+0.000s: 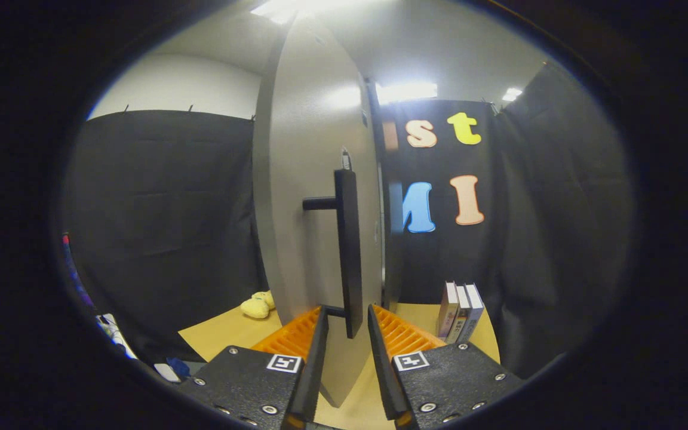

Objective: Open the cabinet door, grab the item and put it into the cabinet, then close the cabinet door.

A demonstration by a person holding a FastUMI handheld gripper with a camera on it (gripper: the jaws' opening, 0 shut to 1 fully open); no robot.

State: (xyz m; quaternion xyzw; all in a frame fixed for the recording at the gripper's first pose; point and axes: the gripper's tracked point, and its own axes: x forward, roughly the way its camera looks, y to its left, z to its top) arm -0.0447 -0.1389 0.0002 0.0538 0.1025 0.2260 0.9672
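The grey cabinet door [314,197] stands ajar, swung toward me and seen almost edge-on. Its black vertical bar handle [349,251] sticks out on two short posts. My gripper [347,319] is open, and the handle's lower end hangs between the fingers [319,340] with a narrow gap on each side. A yellow soft toy [258,306] lies on the wooden table [218,337] left of the door, beyond the left finger. Behind the door's right edge a dark strip of the cabinet body [390,251] shows; the inside is hidden.
Three upright books [460,319] stand on the table to the right of the cabinet, just beyond the right finger. Black cloth walls close in the booth on the left, back and right. Small coloured things lie at the table's near left edge [168,370].
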